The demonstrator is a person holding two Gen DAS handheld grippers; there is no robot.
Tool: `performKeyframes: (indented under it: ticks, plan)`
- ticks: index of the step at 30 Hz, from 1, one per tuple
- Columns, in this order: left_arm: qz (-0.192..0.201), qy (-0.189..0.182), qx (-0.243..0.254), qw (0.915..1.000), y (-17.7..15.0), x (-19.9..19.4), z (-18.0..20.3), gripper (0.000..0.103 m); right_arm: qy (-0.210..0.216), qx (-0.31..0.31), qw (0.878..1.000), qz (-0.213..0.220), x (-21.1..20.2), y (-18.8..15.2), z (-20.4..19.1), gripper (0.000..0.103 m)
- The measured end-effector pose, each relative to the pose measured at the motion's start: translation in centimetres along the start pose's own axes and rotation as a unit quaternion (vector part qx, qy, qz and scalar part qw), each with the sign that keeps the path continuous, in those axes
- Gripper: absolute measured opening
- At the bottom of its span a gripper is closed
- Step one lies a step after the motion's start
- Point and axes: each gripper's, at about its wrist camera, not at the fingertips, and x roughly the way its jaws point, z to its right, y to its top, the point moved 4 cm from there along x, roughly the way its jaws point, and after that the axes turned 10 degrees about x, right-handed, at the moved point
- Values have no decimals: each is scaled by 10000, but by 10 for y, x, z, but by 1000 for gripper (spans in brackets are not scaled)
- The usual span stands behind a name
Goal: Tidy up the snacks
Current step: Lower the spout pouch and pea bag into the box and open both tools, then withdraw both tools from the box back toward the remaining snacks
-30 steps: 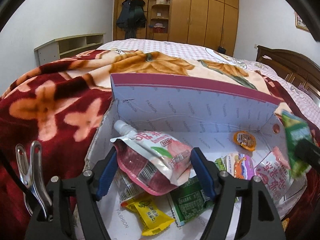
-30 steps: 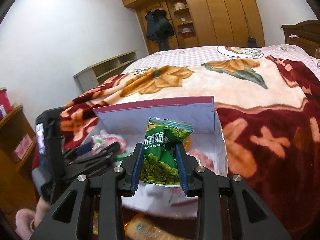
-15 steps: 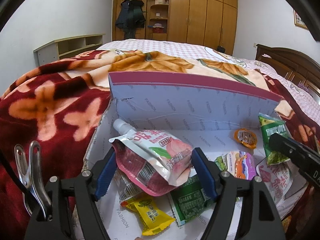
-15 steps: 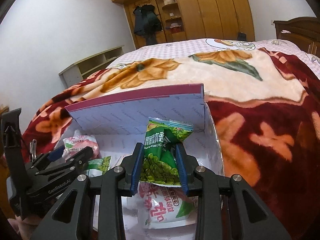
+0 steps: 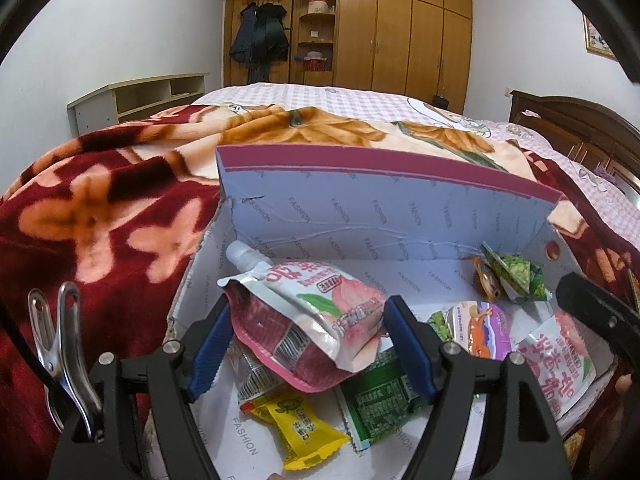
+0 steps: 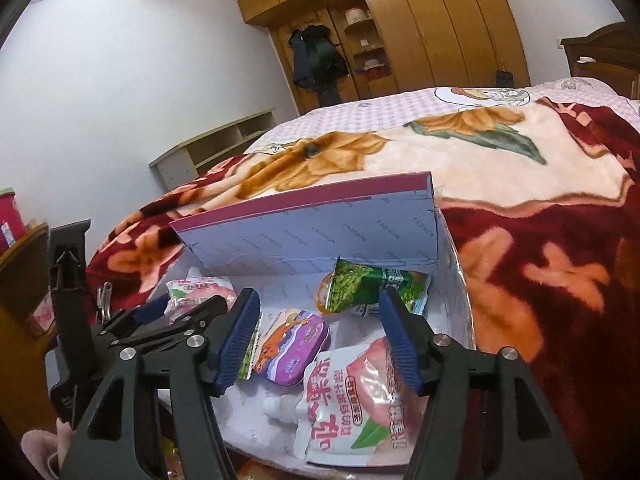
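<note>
Several packets crowd the box [image 5: 400, 220] under the left gripper [image 5: 310, 354] pinching a peach pouch [image 5: 304, 320]; right gripper [image 6: 320, 340] fingers spread.

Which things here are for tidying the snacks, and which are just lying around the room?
For the job:
- left gripper, holding the peach pouch
- right gripper, open
- green pea packet
- purple tin
- yellow candy
- box

Just lying about:
- blanket
- hanging coats
- wardrobe
- low shelf
</note>
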Motion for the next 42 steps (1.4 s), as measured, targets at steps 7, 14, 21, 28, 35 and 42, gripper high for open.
performKeyframes:
  ticks: [7, 14, 21, 28, 35, 42]
  plan:
    - [85, -110, -206, 9997, 1, -10, -3, 79, 137, 147, 9998, -6, -17, -7, -5, 64]
    - [170, -284, -547, 9980, 3, -33, -10, 79, 237, 35, 9997, -10, -33, -22, -15, 64]
    - [199, -225, -421, 9987, 1, -65, -7, 79, 216, 124, 9997, -13, -53, -35, -14, 64]
    - [101, -175, -285, 9994, -14, -94, -3, 79, 185, 172, 9997, -32, -70, -46, -13, 64]
    - [-50, -204, -315, 9993, -38, -114, -5, 79, 164, 56, 9998, -132, -86, -62, -22, 64]
    - [-193, -217, -240, 9993, -63, -126, -2, 79, 199, -100, 9995, -240, -100, -77, -32, 64]
